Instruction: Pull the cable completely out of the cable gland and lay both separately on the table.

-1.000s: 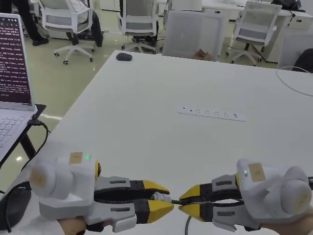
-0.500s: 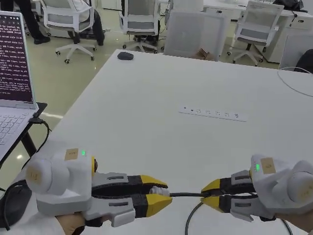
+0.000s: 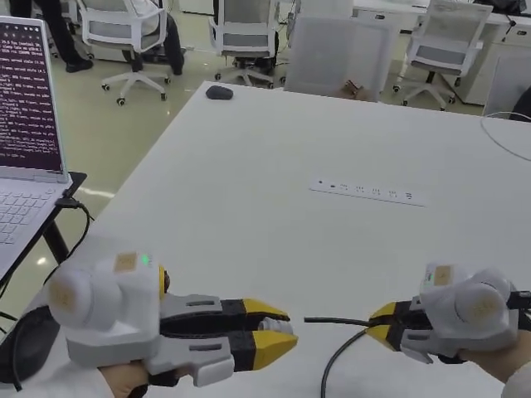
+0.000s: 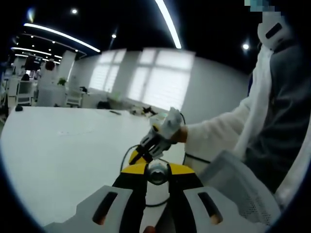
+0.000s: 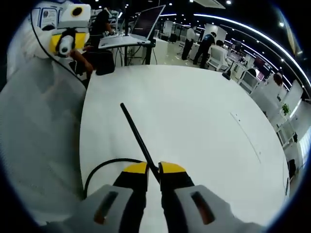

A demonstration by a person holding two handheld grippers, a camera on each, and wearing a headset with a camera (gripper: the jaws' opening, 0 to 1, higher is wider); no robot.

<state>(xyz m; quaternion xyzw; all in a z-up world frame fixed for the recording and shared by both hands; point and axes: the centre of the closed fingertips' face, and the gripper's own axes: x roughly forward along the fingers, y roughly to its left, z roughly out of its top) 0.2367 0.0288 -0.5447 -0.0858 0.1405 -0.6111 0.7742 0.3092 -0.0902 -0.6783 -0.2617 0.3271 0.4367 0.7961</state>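
Our left claw (image 3: 280,330) is closed around the cable gland (image 4: 158,171). Our right claw (image 3: 383,324) pinches the black cable (image 5: 138,137), whose free end hangs just apart from the gland, above the table (image 3: 274,141). The cable seems fully out, so we should lower each piece slowly, well apart, and open the claws only when both rest flat.

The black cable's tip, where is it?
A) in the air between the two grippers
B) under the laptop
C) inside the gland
A: the black cable juts from the shut right gripper, and its tip stops short of the gland held in the left gripper.
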